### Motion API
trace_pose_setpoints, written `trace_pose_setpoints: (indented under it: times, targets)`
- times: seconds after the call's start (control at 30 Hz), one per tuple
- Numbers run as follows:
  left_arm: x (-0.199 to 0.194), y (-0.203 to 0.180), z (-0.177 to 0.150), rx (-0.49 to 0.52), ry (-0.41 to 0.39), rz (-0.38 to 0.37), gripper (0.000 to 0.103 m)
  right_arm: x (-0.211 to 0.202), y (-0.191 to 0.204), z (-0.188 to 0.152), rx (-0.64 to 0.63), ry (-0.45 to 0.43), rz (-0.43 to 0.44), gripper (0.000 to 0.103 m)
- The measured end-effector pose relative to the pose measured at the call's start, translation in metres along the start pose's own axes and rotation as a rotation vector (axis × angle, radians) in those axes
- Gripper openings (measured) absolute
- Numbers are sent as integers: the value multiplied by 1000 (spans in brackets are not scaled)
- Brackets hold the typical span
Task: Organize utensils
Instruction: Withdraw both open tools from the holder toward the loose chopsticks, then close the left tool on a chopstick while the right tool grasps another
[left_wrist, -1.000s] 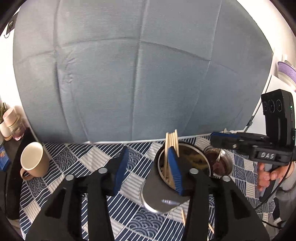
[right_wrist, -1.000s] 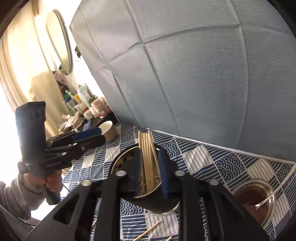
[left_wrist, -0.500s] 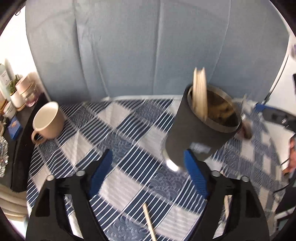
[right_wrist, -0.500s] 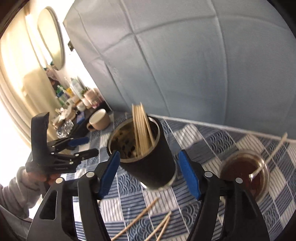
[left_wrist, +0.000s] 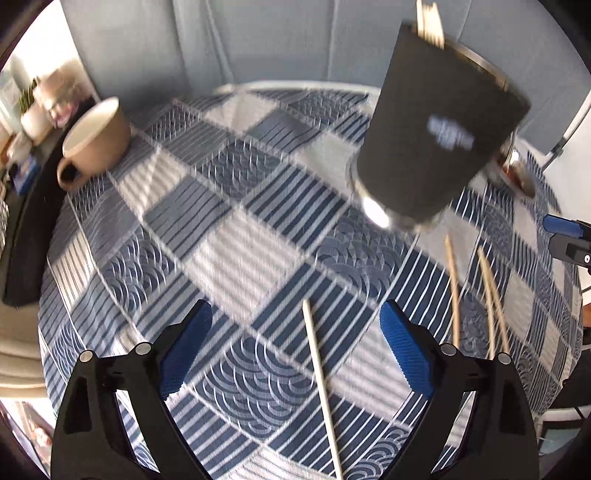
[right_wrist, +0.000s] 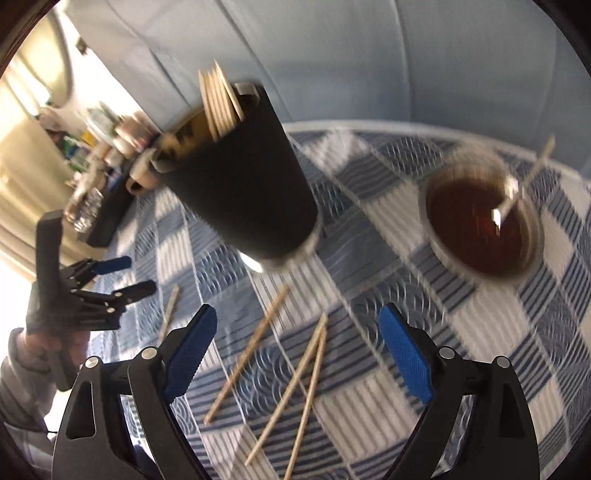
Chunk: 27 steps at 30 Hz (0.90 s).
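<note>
Both grippers, left (left_wrist: 295, 347) and right (right_wrist: 297, 345), hang with jaws released and empty. The tall black cup (right_wrist: 240, 184) stands ahead of them, bundling pale wooden sticks (right_wrist: 219, 103) upright. Loose wooden sticks (right_wrist: 310, 373) lie between the right jaws, probably next for collecting.

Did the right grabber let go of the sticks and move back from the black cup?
Yes. The right gripper has opened and backed away from the black cup, toward loose wooden chopsticks.

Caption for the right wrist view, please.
Open right gripper above loose chopsticks on the checked cloth, black holder and sauce bowl beyond.
</note>
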<state>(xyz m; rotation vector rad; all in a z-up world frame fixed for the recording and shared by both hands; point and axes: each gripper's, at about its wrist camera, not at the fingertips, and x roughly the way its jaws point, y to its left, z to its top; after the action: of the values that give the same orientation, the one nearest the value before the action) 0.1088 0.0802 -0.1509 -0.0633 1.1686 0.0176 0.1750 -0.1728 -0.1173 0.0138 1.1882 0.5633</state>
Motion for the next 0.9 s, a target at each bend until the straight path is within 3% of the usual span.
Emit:
trace_pose_setpoints:
  times: [0.13, 0.47, 0.6, 0.77, 0.9]
  targets:
    - [13, 3, -18, -11, 65, 4, 90, 14, -1, -21, -14, 65, -36, 85]
    - [25, 9, -30, -23, 114, 44, 91, 35, -10, -45, -1, 167, -129, 85]
    - [35, 9, -35, -6, 164, 122, 91, 43, -5, -49, -43, 205, -191, 80]
    - [41, 16, -37, -56, 187, 100, 93, 52, -8, -52, -28, 252, -224, 70]
    - [44, 20, -38, -77, 204, 87, 92, 59, -15, -55, -1, 281, -249, 69]
